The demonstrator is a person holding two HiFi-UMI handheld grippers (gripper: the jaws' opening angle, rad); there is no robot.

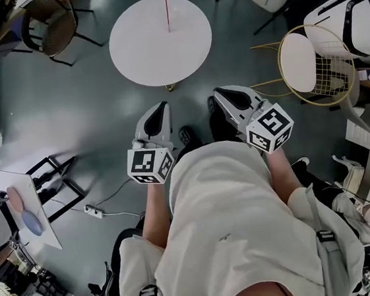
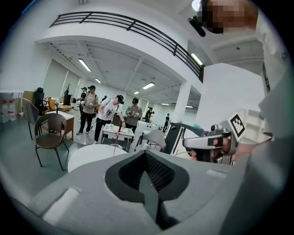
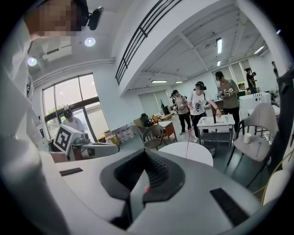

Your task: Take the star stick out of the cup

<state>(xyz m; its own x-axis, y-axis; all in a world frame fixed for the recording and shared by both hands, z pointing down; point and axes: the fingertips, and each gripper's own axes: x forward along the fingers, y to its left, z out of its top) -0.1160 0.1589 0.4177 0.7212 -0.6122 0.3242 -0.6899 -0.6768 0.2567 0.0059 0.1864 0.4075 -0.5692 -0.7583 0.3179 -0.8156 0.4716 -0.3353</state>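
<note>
My left gripper (image 1: 162, 107) and right gripper (image 1: 220, 95) are clenched, empty. Target star stick (image 1: 167, 12) at 12 o'clock on worktop (image 1: 140, 49): thin, light, probably flexible. I'd pinch mid-shaft, pull straight up.

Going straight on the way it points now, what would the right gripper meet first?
Probably the round white table. The right gripper, jaws shut, points slightly downward toward it, and nothing stands between them. Depth is unclear, so it might pass under the tabletop instead.
</note>
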